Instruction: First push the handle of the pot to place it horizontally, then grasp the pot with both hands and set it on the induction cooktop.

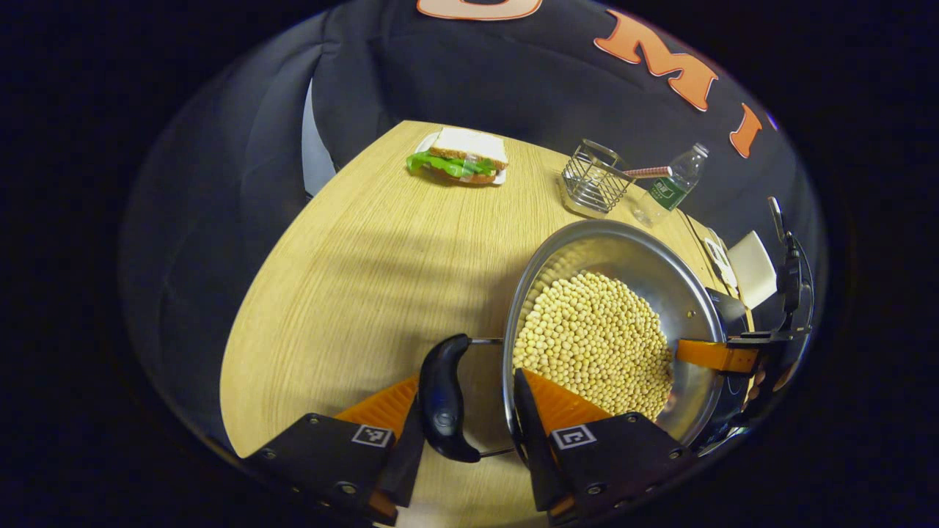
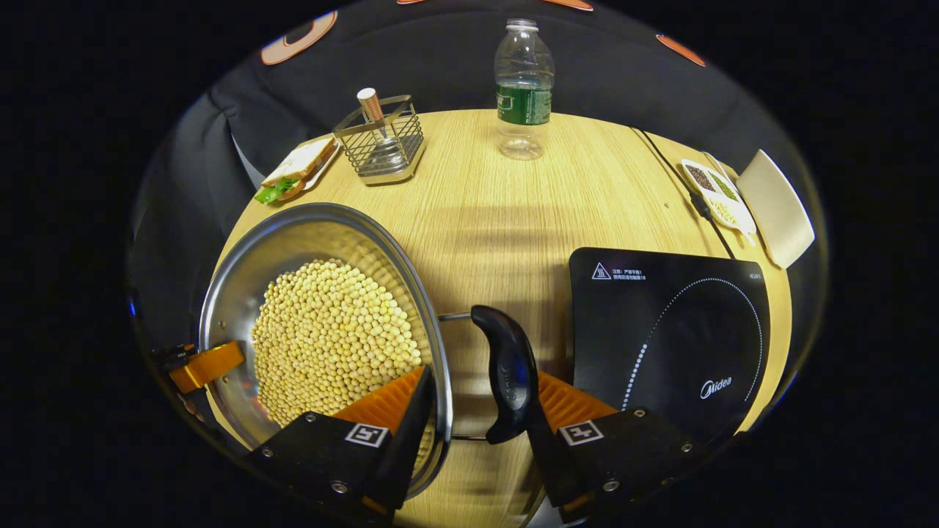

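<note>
On the pale wooden table (image 2: 513,213), moving left to right: the left gripper (image 1: 469,411) straddles one black loop handle (image 1: 444,400), fingers spread, one inside the shiny steel pot of yellow beans (image 2: 323,337). Across the rim, the right gripper (image 2: 477,411) likewise brackets the opposite black handle (image 2: 510,374), not visibly clamped, probably to lift evenly. Rightward waits the flat black induction cooktop (image 2: 667,330), bare.

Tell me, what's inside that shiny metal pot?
The pot holds a heap of small round yellow beans, probably soybeans. Bare metal wall shows above the heap. The beans cover the bottom, so whatever lies beneath them cannot be seen.
</note>
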{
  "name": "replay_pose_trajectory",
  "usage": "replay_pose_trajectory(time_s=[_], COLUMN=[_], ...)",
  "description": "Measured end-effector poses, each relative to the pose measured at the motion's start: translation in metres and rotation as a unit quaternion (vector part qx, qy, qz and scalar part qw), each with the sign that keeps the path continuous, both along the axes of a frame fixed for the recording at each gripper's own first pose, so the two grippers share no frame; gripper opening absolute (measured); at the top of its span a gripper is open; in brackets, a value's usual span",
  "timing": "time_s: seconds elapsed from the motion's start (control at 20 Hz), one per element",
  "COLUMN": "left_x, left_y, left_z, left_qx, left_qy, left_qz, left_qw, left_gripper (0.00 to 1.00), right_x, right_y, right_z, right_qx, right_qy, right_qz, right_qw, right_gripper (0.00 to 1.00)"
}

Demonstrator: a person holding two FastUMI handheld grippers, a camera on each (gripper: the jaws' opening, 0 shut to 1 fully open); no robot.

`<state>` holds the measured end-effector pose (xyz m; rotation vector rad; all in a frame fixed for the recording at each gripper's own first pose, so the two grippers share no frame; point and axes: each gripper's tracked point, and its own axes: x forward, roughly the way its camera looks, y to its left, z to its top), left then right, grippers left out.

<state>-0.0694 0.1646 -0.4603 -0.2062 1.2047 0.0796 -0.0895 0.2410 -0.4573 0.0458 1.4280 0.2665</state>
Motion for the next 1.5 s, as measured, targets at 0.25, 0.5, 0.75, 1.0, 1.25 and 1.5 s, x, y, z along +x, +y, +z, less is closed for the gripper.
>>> replay_pose_trajectory(time_s=[0.25,0.5,0.75,1.0,1.25,1.5], left_x=[0.01,0.01,0.013,0.018,0.026,0.03], left_y=[0.007,0.008,0.007,0.007,-0.014,-0.039], left_z=[-0.002,-0.002,0.0,0.022,0.046,0.066], left_qx=[0.028,0.055,0.063,0.073,0.076,0.08], left_qy=[-0.019,-0.027,-0.03,-0.059,-0.085,-0.104], left_qz=[0.02,0.008,0.001,-0.024,-0.043,-0.064], left_qw=[0.999,0.998,0.998,0.995,0.993,0.989], left_gripper=[0.58,0.55,0.58,0.54,0.54,0.54], right_x=[-0.003,0.001,0.005,0.012,0.017,0.023], right_y=[-0.002,-0.003,-0.003,-0.026,-0.057,-0.098], right_z=[-0.001,0.001,0.008,0.03,0.049,0.061], right_qx=[0.018,0.027,0.026,0.031,0.038,0.04], right_qy=[0.0,-0.022,-0.04,-0.072,-0.091,-0.107], right_qz=[-0.015,-0.008,-0.011,-0.026,-0.047,-0.072], right_qw=[1.0,0.999,0.999,0.997,0.994,0.991], right_gripper=[0.66,0.59,0.56,0.55,0.55,0.55])
